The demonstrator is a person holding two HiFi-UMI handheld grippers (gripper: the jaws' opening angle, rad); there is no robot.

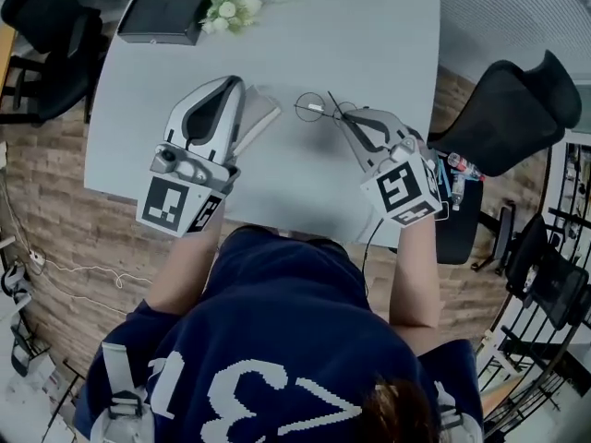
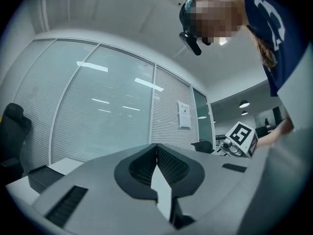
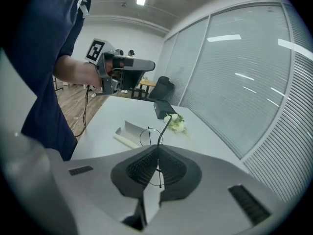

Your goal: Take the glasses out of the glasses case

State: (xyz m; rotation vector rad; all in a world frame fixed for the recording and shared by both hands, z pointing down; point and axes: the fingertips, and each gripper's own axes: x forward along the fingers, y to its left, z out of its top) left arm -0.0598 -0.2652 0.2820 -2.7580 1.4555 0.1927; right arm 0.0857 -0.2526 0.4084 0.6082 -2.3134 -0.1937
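- Nearest to me, at the bottom of the head view, is the person's dark blue shirt with pale numerals, both forearms reaching forward over the pale grey worktop (image 1: 388, 53).
- My left tool (image 1: 234, 87) points up and away from the worktop. Its own view shows the window wall and ceiling. Its jaws are pressed together with nothing between them.
- My right tool (image 1: 340, 116) reaches in from the right. In its own view the jaws are clenched on a thin wire part of the glasses (image 3: 149, 137).
- The glasses, round and wire-framed, are outside the case, at the tip of the right tool and just right of the case. I cannot tell whether they touch the worktop.
- The glasses case (image 1: 259, 118) lies open on the worktop, next to the left tool's tip and partly covered by it in the head view.
- Further back, near the far left corner, a black box (image 1: 162, 17) sits with a small bunch of white flowers (image 1: 231, 7) just beside it.
- Beyond the worktop's right edge stands a black office chair (image 1: 512, 113) on a wood-patterned floor (image 1: 42, 201).
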